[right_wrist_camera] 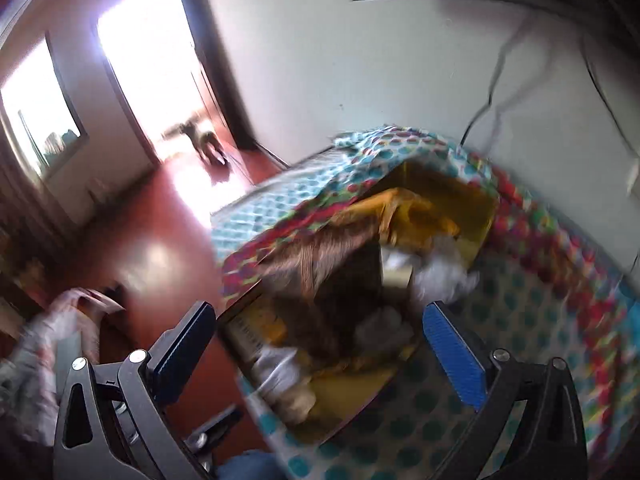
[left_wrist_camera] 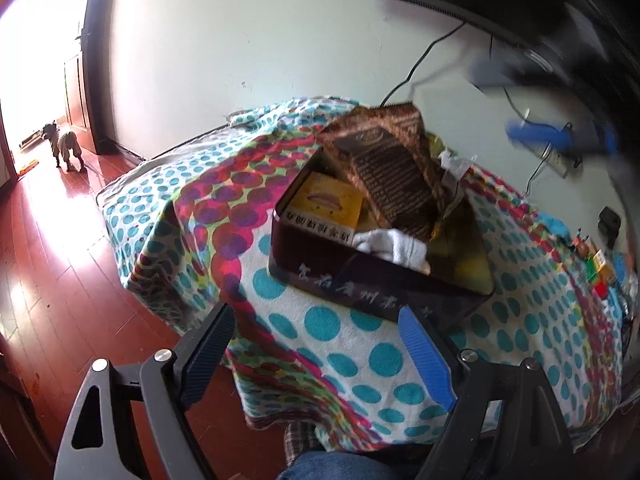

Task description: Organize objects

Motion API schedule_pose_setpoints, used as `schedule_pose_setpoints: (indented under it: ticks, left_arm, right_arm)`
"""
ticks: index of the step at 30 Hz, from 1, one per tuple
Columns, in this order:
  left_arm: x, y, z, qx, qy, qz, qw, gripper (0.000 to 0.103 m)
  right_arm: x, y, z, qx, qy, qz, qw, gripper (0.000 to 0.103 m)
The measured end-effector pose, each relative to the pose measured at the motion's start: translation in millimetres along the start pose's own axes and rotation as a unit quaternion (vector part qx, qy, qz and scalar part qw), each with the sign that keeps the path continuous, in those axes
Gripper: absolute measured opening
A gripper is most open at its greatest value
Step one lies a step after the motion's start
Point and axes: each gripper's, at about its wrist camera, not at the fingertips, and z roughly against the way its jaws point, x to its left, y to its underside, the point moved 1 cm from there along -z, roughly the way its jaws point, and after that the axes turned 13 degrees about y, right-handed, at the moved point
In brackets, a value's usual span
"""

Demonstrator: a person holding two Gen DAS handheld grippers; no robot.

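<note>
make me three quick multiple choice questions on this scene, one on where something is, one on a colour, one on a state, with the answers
1. Where does the tin box stand?
A. on the wooden floor
B. on the spotted cloth over the table
C. on a chair

2. What colour is the small carton in the tin's left corner?
A. yellow
B. green
C. black

3. How are the left gripper and the right gripper?
A. both open and empty
B. both shut on the tin
C. left shut on a towel, right open

Answers
1. B: the spotted cloth lies under the tin on every visible side.
2. A: its upper face is yellow, with a white strip of print along the edge.
3. A: in each wrist view the fingers stand wide apart with nothing between them.
</note>
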Motion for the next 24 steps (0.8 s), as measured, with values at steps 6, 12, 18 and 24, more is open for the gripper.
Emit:
schedule_pose_setpoints:
  ticks: [6, 12, 18, 24]
  left_arm:
    - [-14, 0, 1, -0.005, -0.012, -0.026, 0.9996, 0.086]
    - [-42, -9, 8, -0.019, -0.037, -0.074, 0.9964, 0.086]
    - [-65, -26, 8, -0.025, -0.056, -0.11, 0.992, 0.09]
    - [-81, -29, 25, -0.041, -0.044, -0.102, 0.993, 0.091]
  right_arm:
    - [-42, 64, 6, -0.074, 0.234, -0.02, 0.969, 0.103]
    - [-90, 92, -3, -0.068, 0.266, -0.081, 0.958, 0.103]
    - [-100, 118, 26, -0.086, 0.264, -0.112, 0.954, 0.103]
    - [-80, 151, 44, -0.078, 0.245, -0.143, 0.956, 0.103]
